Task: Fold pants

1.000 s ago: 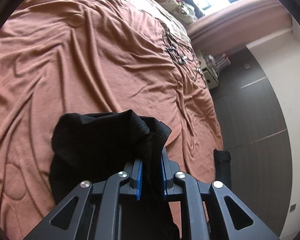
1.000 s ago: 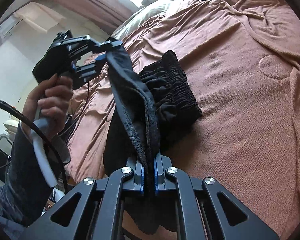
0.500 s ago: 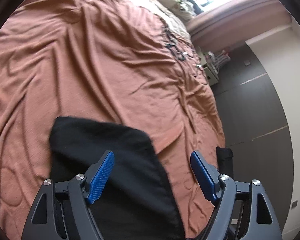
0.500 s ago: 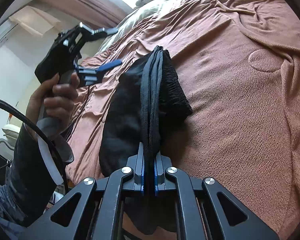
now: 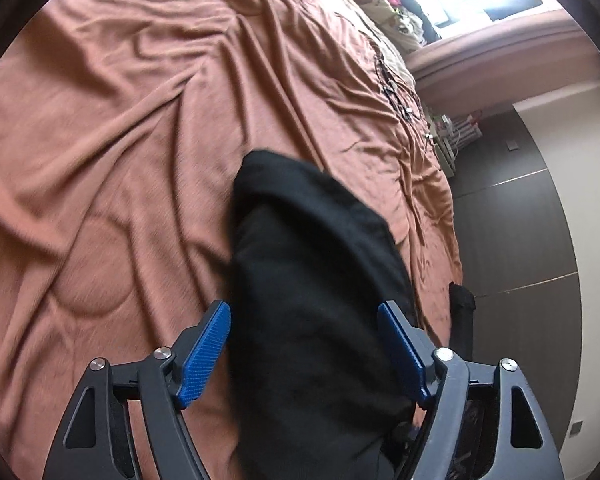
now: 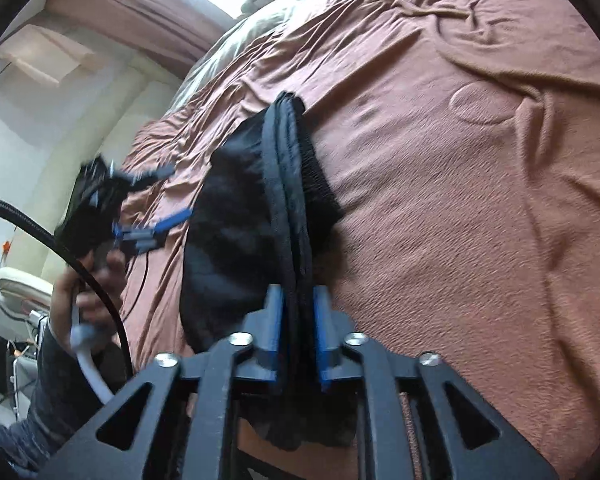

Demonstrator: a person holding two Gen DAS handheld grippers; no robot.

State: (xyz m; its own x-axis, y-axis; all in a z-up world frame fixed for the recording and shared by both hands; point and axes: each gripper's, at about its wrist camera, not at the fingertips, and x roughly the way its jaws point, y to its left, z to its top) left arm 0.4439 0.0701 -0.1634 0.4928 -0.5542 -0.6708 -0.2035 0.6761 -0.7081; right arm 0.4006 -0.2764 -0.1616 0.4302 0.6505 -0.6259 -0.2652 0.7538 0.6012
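Observation:
The black pants lie folded in a pile on the rust-brown bedspread. My left gripper hovers low over their near end. Its blue pads stand wide on either side of the cloth without pressing it, and the jaws are closing slightly. In the right wrist view the pants stretch away from my right gripper. Its jaws are opening, and the doubled hem still lies loosely between the pads. The left gripper shows blurred at the left, held by a hand.
A dark bundle hangs at the bed's right edge, above dark flooring. Thin cables lie on the far part of the bed, with pillows beyond. A black hose loops past the hand.
The left gripper let go of the raised pants layer, opened wide and dropped toward the pile. The layer fell flat. The right gripper's pads parted a little around the hem.

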